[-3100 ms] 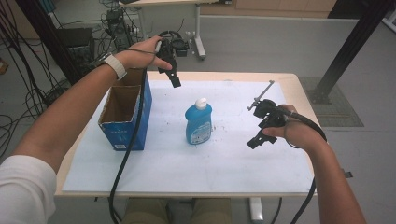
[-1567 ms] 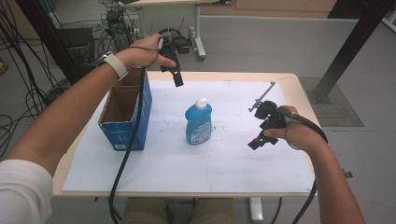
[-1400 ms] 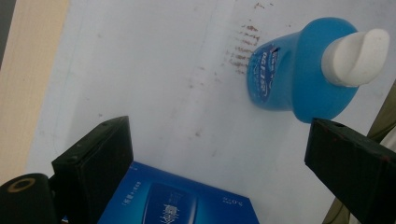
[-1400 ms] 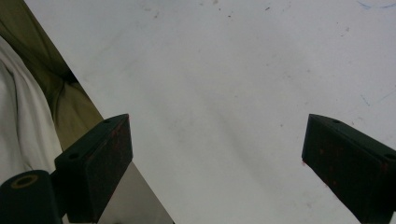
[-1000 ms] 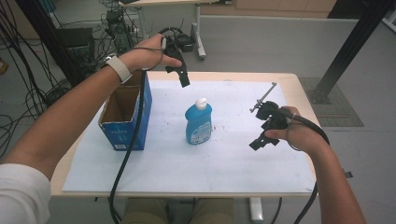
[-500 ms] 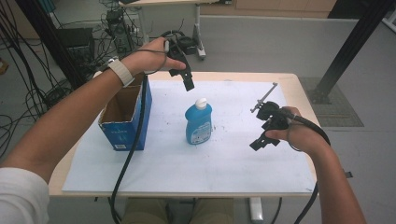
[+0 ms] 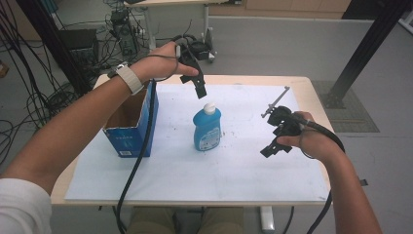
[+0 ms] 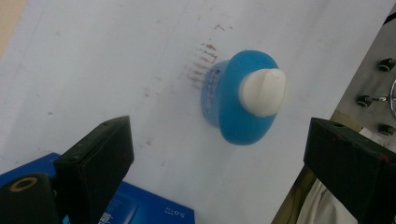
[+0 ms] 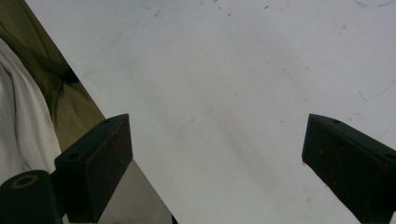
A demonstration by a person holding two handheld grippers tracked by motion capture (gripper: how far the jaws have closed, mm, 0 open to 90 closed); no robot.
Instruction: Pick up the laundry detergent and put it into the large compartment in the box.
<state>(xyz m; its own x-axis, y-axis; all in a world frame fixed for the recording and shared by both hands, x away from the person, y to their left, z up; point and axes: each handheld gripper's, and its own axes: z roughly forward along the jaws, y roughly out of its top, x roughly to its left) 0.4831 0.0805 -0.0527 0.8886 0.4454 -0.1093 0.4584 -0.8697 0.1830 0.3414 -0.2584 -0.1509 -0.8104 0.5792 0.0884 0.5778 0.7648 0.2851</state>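
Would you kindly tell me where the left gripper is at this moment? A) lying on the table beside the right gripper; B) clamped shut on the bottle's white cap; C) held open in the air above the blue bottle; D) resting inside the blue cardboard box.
C: in the left gripper view the jaws of the left gripper stand wide apart, looking down on the white cap of the blue bottle without touching it.

Wooden table (image 7: 311,92) under a white sheet (image 7: 243,165).
On the sheet: upright blue bottle (image 7: 207,129) mid-table, open blue cardboard box (image 7: 130,124) well apart, near the left edge.
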